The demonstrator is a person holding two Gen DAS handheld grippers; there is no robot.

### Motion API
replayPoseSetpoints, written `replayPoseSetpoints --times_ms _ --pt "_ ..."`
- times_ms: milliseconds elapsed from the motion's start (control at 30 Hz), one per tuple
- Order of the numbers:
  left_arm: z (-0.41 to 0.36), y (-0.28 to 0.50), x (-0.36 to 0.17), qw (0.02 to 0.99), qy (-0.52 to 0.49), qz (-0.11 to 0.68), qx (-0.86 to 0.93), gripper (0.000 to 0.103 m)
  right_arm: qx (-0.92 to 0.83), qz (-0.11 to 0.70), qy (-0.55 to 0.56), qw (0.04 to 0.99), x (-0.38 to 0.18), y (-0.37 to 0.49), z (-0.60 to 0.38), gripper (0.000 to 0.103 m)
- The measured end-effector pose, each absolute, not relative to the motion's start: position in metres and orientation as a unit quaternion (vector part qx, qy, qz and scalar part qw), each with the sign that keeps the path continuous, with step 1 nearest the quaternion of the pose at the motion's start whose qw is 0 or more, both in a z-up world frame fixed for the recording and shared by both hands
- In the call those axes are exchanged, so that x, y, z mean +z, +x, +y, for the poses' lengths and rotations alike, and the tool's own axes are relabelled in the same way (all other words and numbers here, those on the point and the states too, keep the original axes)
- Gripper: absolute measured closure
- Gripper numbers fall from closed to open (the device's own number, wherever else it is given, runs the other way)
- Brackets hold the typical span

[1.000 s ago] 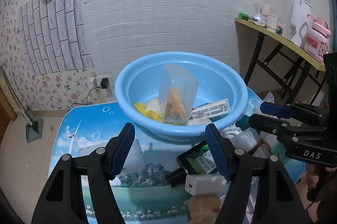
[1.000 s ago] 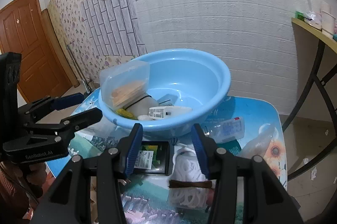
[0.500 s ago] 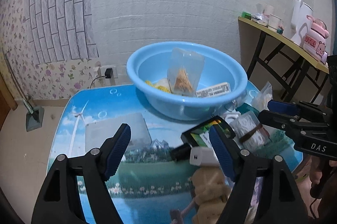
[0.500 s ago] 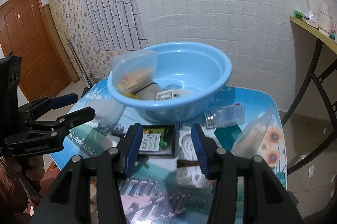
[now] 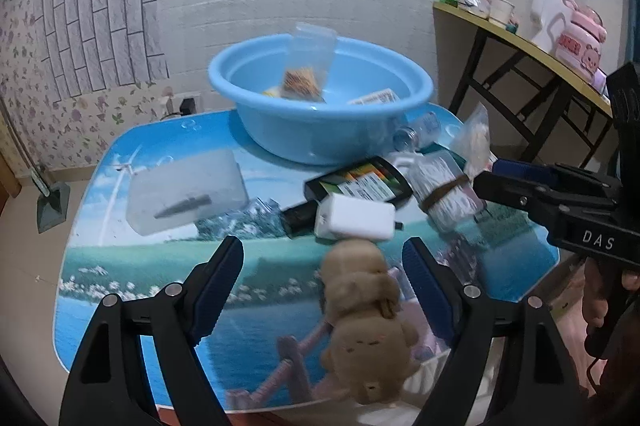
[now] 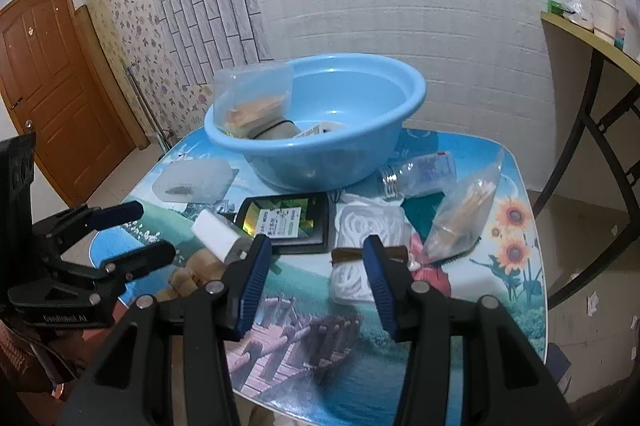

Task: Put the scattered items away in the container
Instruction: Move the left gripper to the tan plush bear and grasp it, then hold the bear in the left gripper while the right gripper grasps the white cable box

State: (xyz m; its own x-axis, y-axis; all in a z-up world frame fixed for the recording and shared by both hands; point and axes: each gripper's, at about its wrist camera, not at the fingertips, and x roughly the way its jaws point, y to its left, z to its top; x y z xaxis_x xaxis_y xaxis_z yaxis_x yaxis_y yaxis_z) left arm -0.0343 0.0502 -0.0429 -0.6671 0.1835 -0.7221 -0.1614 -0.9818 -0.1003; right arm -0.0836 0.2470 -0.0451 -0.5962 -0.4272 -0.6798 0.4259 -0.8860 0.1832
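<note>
A blue basin [image 5: 320, 122] [image 6: 320, 146] stands at the back of the picture-printed table and holds a clear box of toothpicks [image 5: 308, 66], a tube and other small items. Scattered in front lie a frosted plastic case [image 5: 184, 190], a black battery pack [image 5: 360, 182], a white charger [image 5: 354, 218], a tan plush toy [image 5: 364, 310], a banded white cord bundle [image 6: 364, 250], a clear bottle [image 6: 420, 174] and a bag of sticks [image 6: 464, 214]. My left gripper [image 5: 324, 278] is open above the plush toy. My right gripper [image 6: 318, 274] is open, empty, near the cord bundle.
The small table [image 6: 512, 246] ends close on all sides. A yellow shelf [image 5: 520, 38] with a kettle and cups stands to the right. A brick-pattern wall lies behind, a wooden door [image 6: 56, 82] to the left.
Both grippers have pulled back from the basin toward the table's near edge. The left one now hovers over the plush toy. Both stay open and empty.
</note>
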Motion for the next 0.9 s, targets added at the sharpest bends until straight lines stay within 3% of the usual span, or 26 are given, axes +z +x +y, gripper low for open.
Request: replayPoseSetpoints --times_ms 567,667,900 --pt "0.078 -0.035 -0.078 0.114 -0.434 0.0 0.894 0.022 -0.893 -0.011 0.393 0.219 -0.056 -0.079 0.266 0.056" --pt "0.076 -0.037 -0.085 0.119 -0.447 -0.006 0.887 0.046 -0.892 -0.012 0.395 0.219 -0.058 -0.08 0.266 0.056" --pt "0.067 -0.037 -0.088 0.119 -0.449 -0.022 0.885 0.06 -0.892 -0.011 0.396 0.218 -0.058 -0.08 0.265 0.056"
